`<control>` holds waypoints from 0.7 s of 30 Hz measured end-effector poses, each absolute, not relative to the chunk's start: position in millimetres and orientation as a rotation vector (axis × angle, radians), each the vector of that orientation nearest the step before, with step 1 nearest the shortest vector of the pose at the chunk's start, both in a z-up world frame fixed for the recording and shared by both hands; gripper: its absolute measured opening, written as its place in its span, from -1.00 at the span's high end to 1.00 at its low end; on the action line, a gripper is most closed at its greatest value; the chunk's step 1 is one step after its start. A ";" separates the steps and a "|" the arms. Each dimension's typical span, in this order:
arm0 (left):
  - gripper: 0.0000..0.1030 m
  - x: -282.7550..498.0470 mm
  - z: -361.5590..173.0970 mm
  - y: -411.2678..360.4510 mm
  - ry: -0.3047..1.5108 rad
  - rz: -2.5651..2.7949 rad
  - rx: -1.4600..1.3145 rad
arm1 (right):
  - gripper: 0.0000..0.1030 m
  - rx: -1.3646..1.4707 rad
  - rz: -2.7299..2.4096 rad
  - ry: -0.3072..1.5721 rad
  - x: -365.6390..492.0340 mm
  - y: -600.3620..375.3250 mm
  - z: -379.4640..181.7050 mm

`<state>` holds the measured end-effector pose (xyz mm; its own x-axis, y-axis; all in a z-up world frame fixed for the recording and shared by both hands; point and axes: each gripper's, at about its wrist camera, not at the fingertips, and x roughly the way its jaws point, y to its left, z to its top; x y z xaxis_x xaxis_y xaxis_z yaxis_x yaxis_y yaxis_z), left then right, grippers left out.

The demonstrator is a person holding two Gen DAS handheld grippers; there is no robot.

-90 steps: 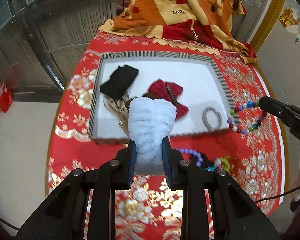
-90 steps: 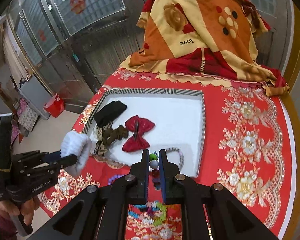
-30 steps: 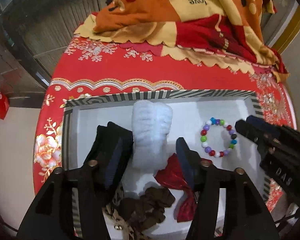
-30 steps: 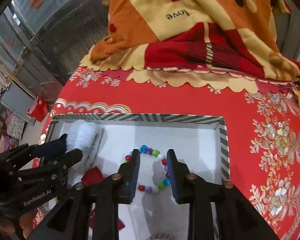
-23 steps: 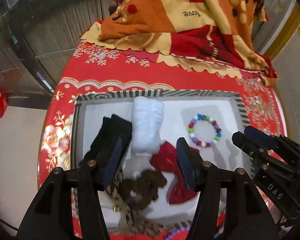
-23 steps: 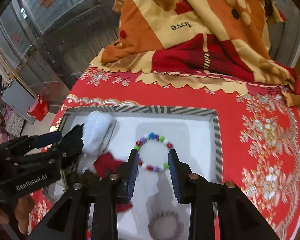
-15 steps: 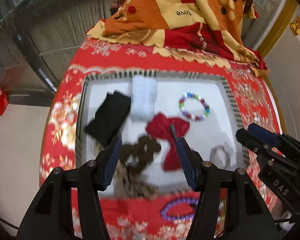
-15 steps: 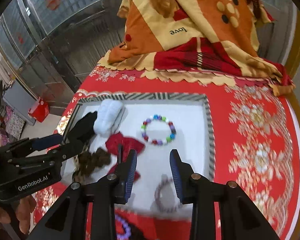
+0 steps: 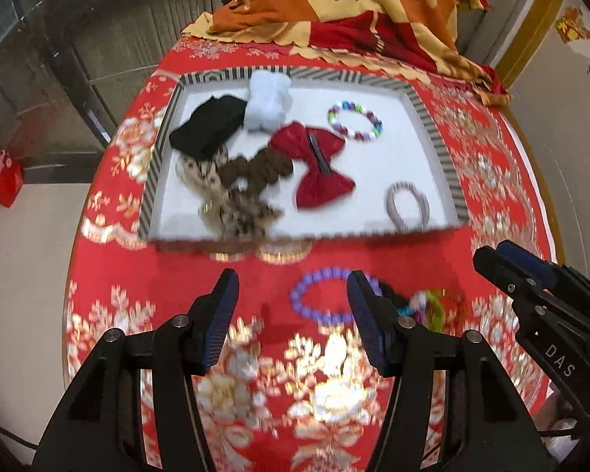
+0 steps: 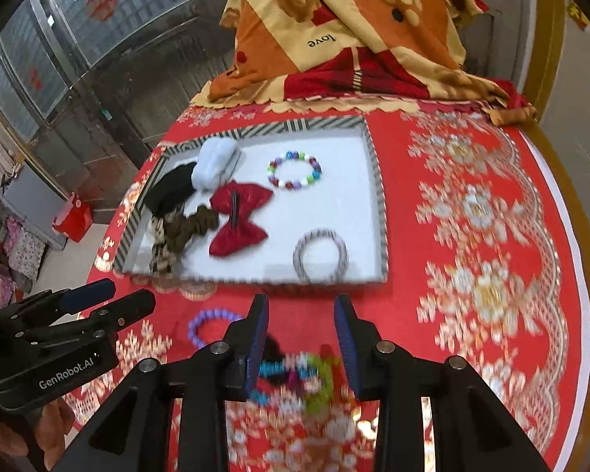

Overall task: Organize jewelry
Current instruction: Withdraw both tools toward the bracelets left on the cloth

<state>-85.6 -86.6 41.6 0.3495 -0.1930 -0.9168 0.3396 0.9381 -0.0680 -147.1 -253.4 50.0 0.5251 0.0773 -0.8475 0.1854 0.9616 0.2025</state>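
The striped-rim tray holds a white fluffy scrunchie, a black scrunchie, a red bow, brown and leopard scrunchies, a multicolour bead bracelet and a grey ring. A purple bead bracelet and a colourful tangle lie on the red cloth in front of the tray. My left gripper hangs open above the purple bracelet. My right gripper is open and empty above the colourful tangle, near the tray's front rim.
A folded orange and red blanket lies at the far end of the round table. The red floral cloth is bare to the right of the tray. A red bag sits on the floor at left, by metal doors.
Both grippers let go inside the tray and drew back toward me, past its front rim. The white scrunchie and the multicolour bracelet stay in the tray's far part.
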 end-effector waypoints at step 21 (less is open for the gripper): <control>-0.11 -161.2 15.9 -59.5 1.222 -0.295 0.142 | 0.24 0.299 -0.063 1.089 -225.4 -252.1 21.6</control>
